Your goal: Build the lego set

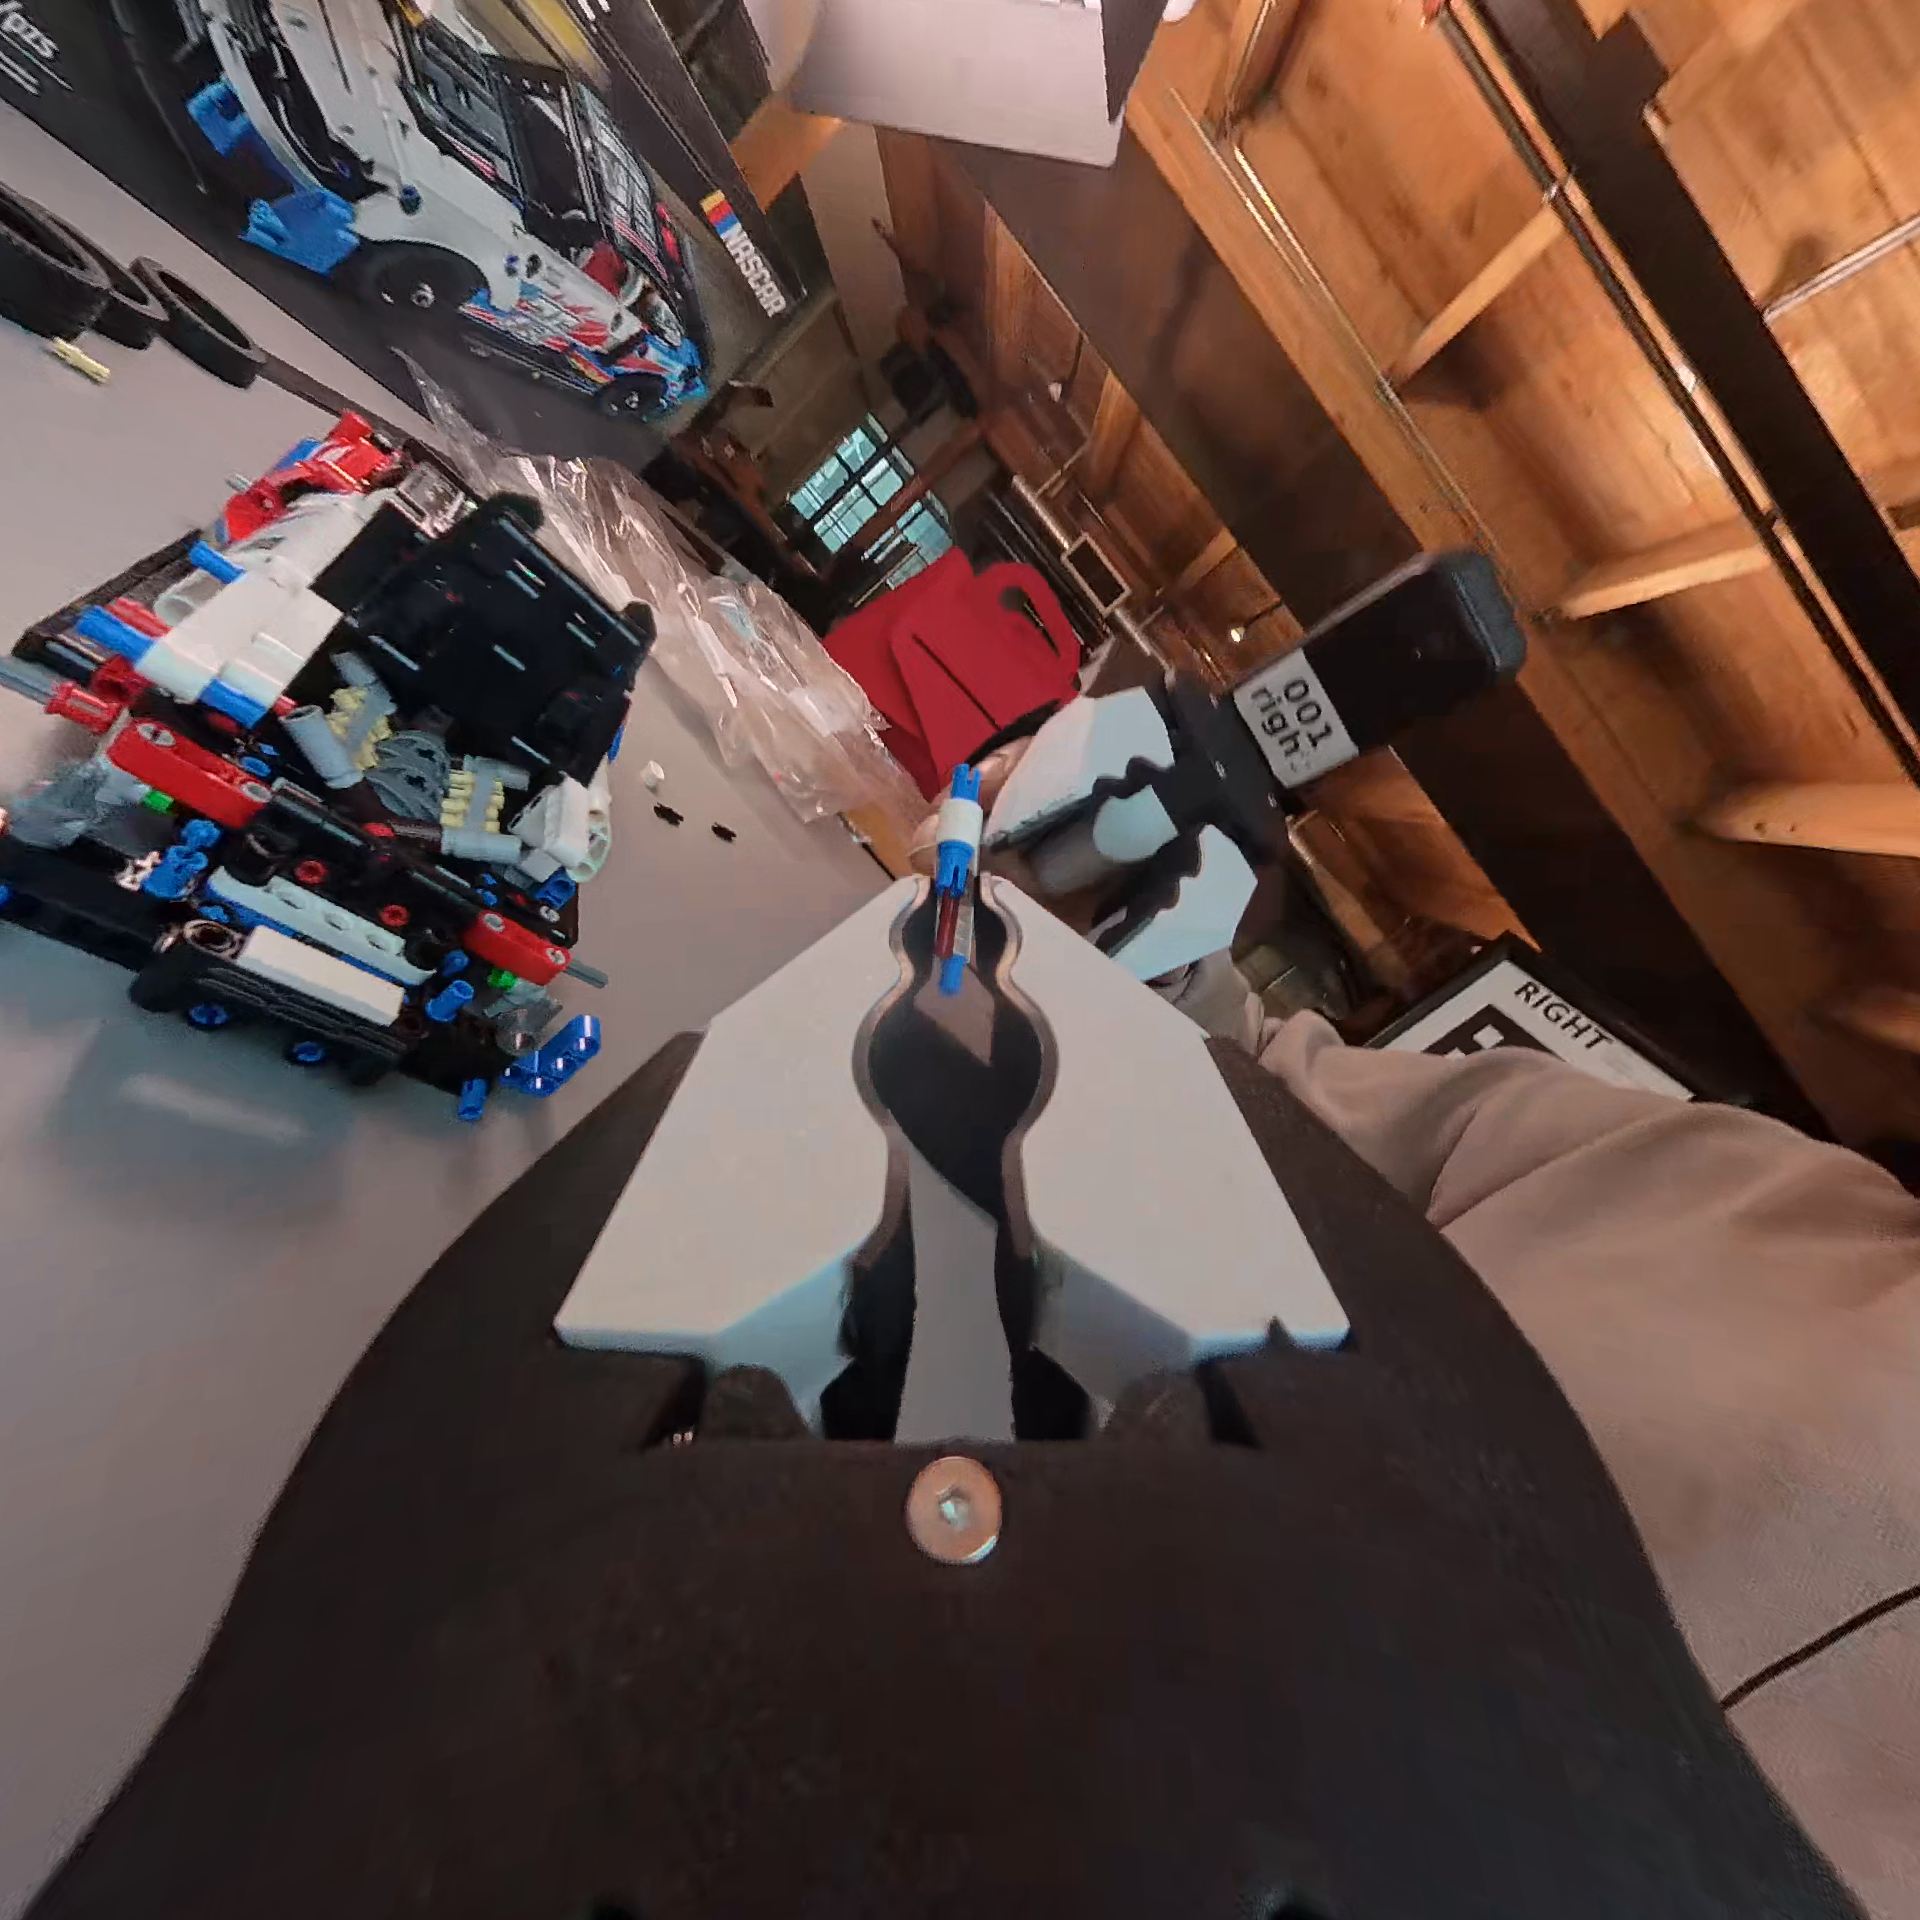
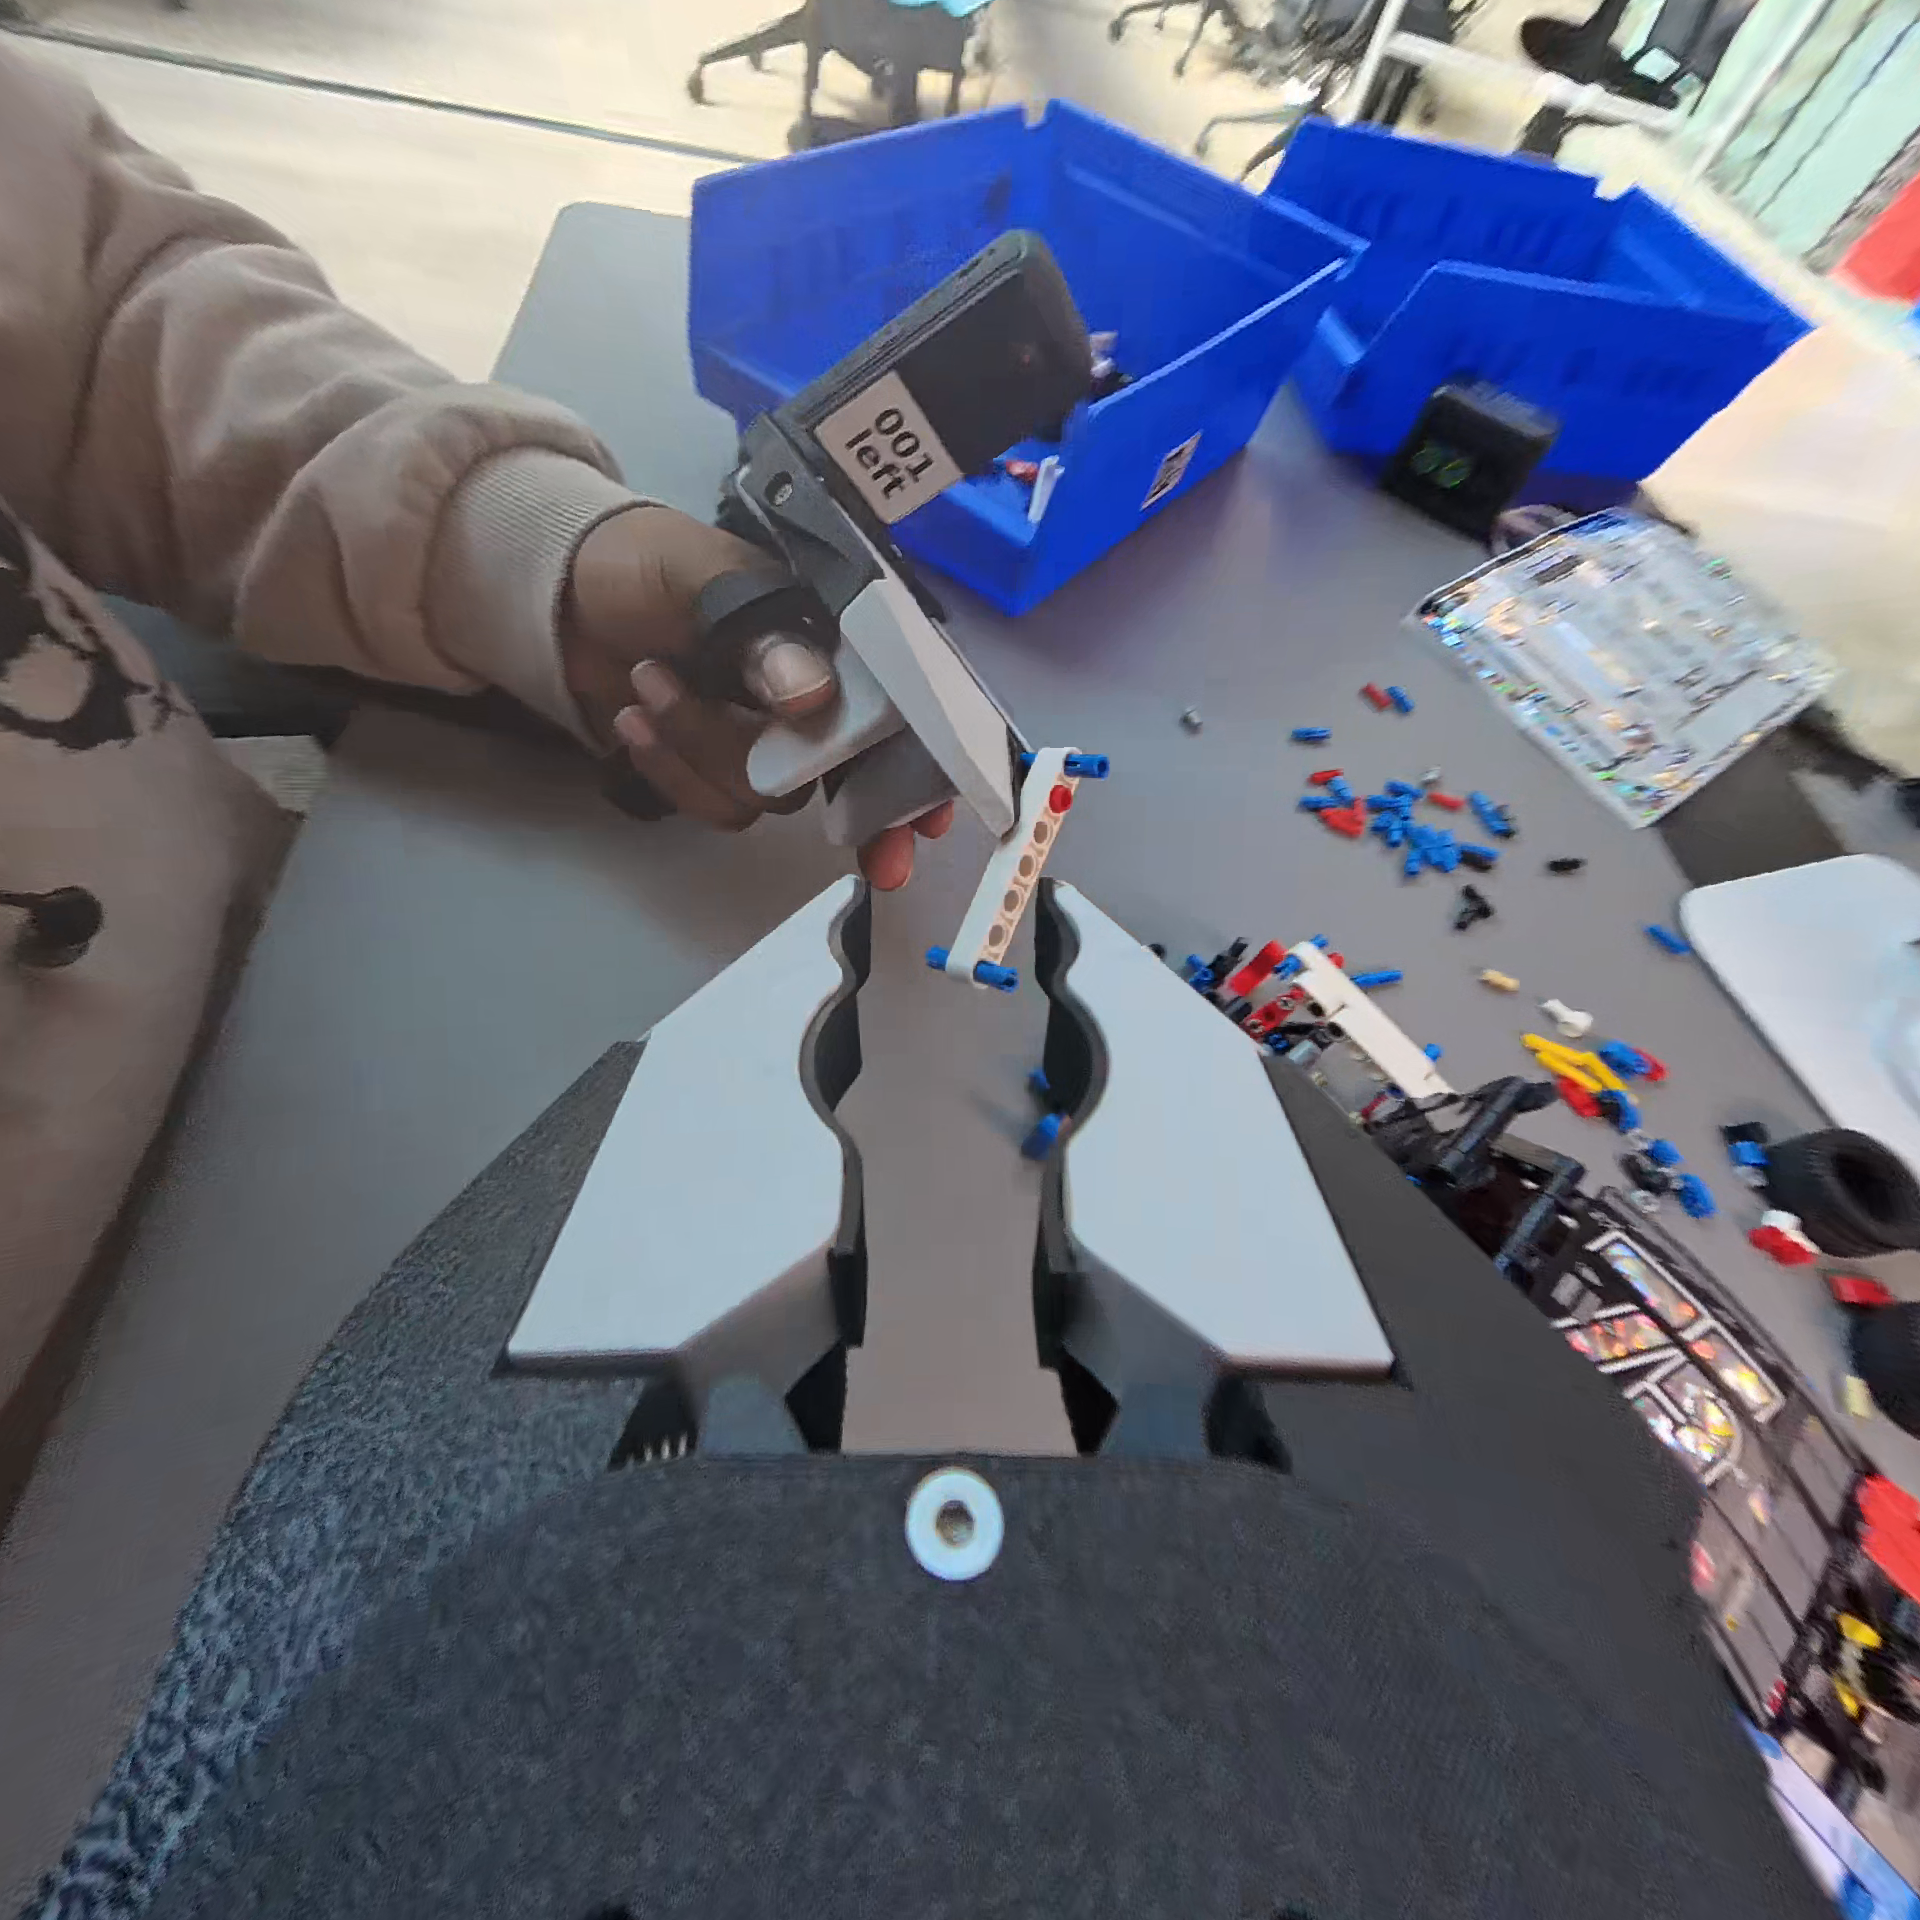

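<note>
Loose pins [image 2: 1397, 821] beside blue bins [image 2: 1039, 343]

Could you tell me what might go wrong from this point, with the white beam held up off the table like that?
1. The left gripper pinches the white beam only near one end, so it may pivot or slip when pressed.
2. The blue pins sticking out of it could pop loose and drop.
3. The right gripper is open close around the beam's free end; closing carelessly could knock the lower pin out.
</note>
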`<act>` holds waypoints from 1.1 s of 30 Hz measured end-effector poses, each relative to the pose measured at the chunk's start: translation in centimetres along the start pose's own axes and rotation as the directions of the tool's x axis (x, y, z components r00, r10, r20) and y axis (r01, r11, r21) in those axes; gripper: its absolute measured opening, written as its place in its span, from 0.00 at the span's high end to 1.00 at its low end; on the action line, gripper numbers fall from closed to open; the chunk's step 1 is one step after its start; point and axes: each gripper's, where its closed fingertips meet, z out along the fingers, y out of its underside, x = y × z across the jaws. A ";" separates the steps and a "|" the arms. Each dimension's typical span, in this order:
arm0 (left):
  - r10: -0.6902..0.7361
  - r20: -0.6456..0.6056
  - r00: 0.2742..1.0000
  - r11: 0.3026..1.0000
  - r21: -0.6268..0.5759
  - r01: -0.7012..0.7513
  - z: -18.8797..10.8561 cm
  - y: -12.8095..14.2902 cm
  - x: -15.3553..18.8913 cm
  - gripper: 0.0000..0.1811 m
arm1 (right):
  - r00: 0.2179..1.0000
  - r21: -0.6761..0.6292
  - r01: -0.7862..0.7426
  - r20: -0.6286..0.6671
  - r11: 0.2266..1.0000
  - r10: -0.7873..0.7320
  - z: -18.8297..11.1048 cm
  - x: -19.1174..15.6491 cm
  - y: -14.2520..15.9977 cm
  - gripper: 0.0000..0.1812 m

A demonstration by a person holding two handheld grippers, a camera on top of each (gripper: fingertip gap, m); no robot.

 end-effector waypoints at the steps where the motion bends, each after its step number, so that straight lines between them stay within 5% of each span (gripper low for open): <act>1: -0.022 -0.001 1.000 1.000 0.022 0.022 -0.1 -0.2 -0.1 0.98 | 0.997 0.018 0.036 -0.070 0.999 -0.035 0.0 0.2 -0.1 0.84; 6: -0.129 -0.048 0.991 0.988 0.085 0.132 -0.3 -0.8 -0.1 0.97 | 0.901 -0.024 0.235 -0.369 0.972 -0.227 0.6 1.1 0.8 0.84; 11: -0.153 -0.052 0.987 0.985 0.074 0.157 -0.1 -0.4 -0.1 0.98 | 0.850 -0.067 0.305 -0.430 0.950 -0.303 0.8 1.2 1.3 0.88; 14: -0.167 -0.085 0.982 0.985 0.027 0.170 0.0 0.1 0.4 0.97 | 0.914 -0.023 0.256 -0.319 0.966 -0.250 0.4 0.7 1.2 0.88; 19: 0.074 0.006 0.997 0.990 -0.121 -0.073 0.3 1.5 0.4 0.83 | 0.989 -0.118 0.081 0.134 0.990 -0.065 -1.3 -2.7 5.1 0.88; 22: 0.311 0.049 0.949 0.907 -0.312 -0.281 0.6 3.9 -0.2 0.80 | 0.952 -0.253 0.019 0.301 0.967 0.060 -2.0 -4.5 9.3 0.88; 26: 0.551 0.038 0.834 0.712 -0.543 -0.446 0.7 7.6 -2.0 0.79 | 0.925 -0.405 0.031 0.359 0.914 0.128 -2.0 -5.1 13.0 0.88; 29: 0.645 0.015 0.764 0.595 -0.638 -0.489 0.4 9.4 -3.2 0.79 | 0.954 -0.453 0.077 0.292 0.888 0.066 -1.8 -3.5 13.9 0.83; 33: 0.673 0.011 0.739 0.553 -0.672 -0.493 0.2 10.1 -3.6 0.79 | 0.996 -0.349 -0.037 0.063 0.936 0.063 -6.0 1.3 12.1 0.84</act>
